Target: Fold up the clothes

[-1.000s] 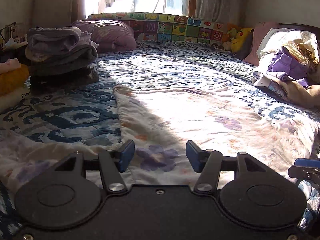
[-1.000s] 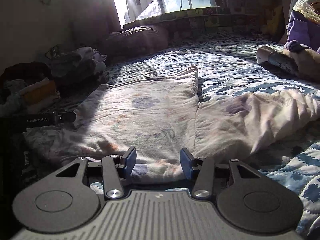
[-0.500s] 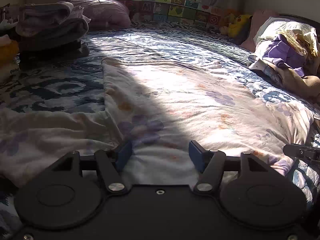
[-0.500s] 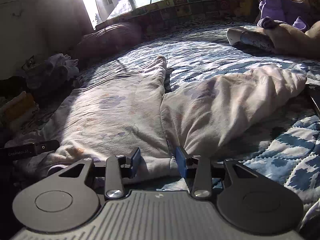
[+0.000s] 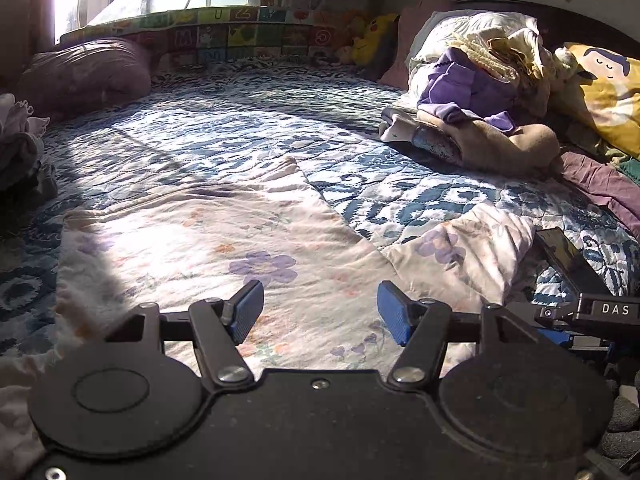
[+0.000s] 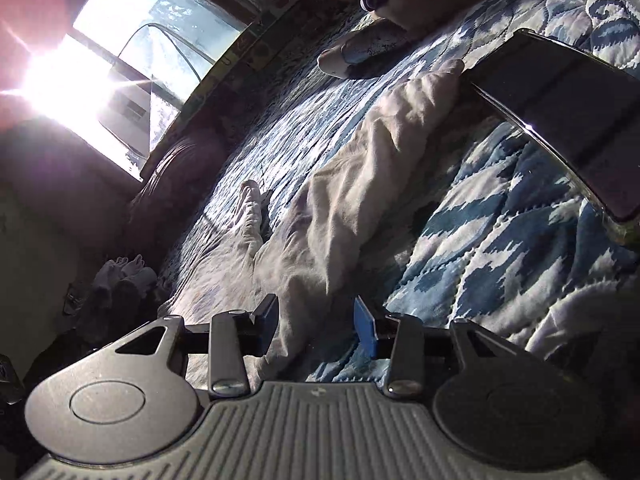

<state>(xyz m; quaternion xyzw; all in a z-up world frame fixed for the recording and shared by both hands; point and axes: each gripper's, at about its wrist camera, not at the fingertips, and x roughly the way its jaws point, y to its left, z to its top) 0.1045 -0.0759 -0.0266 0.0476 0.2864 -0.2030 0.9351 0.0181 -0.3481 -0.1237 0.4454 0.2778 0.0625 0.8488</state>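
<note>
You can read "DAS" on the right gripper point(image 5: 576, 322). The alphabet mat point(image 5: 224, 34) shows "U", maybe also "M".

Blue quilted bed point(image 5: 248, 136) carries floral garment point(image 5: 224, 240) (spread flat), phone point(image 5: 568, 260).

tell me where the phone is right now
The phone lies on the blue quilt at the upper right of the right wrist view, just right of the floral garment's sleeve end.
</note>
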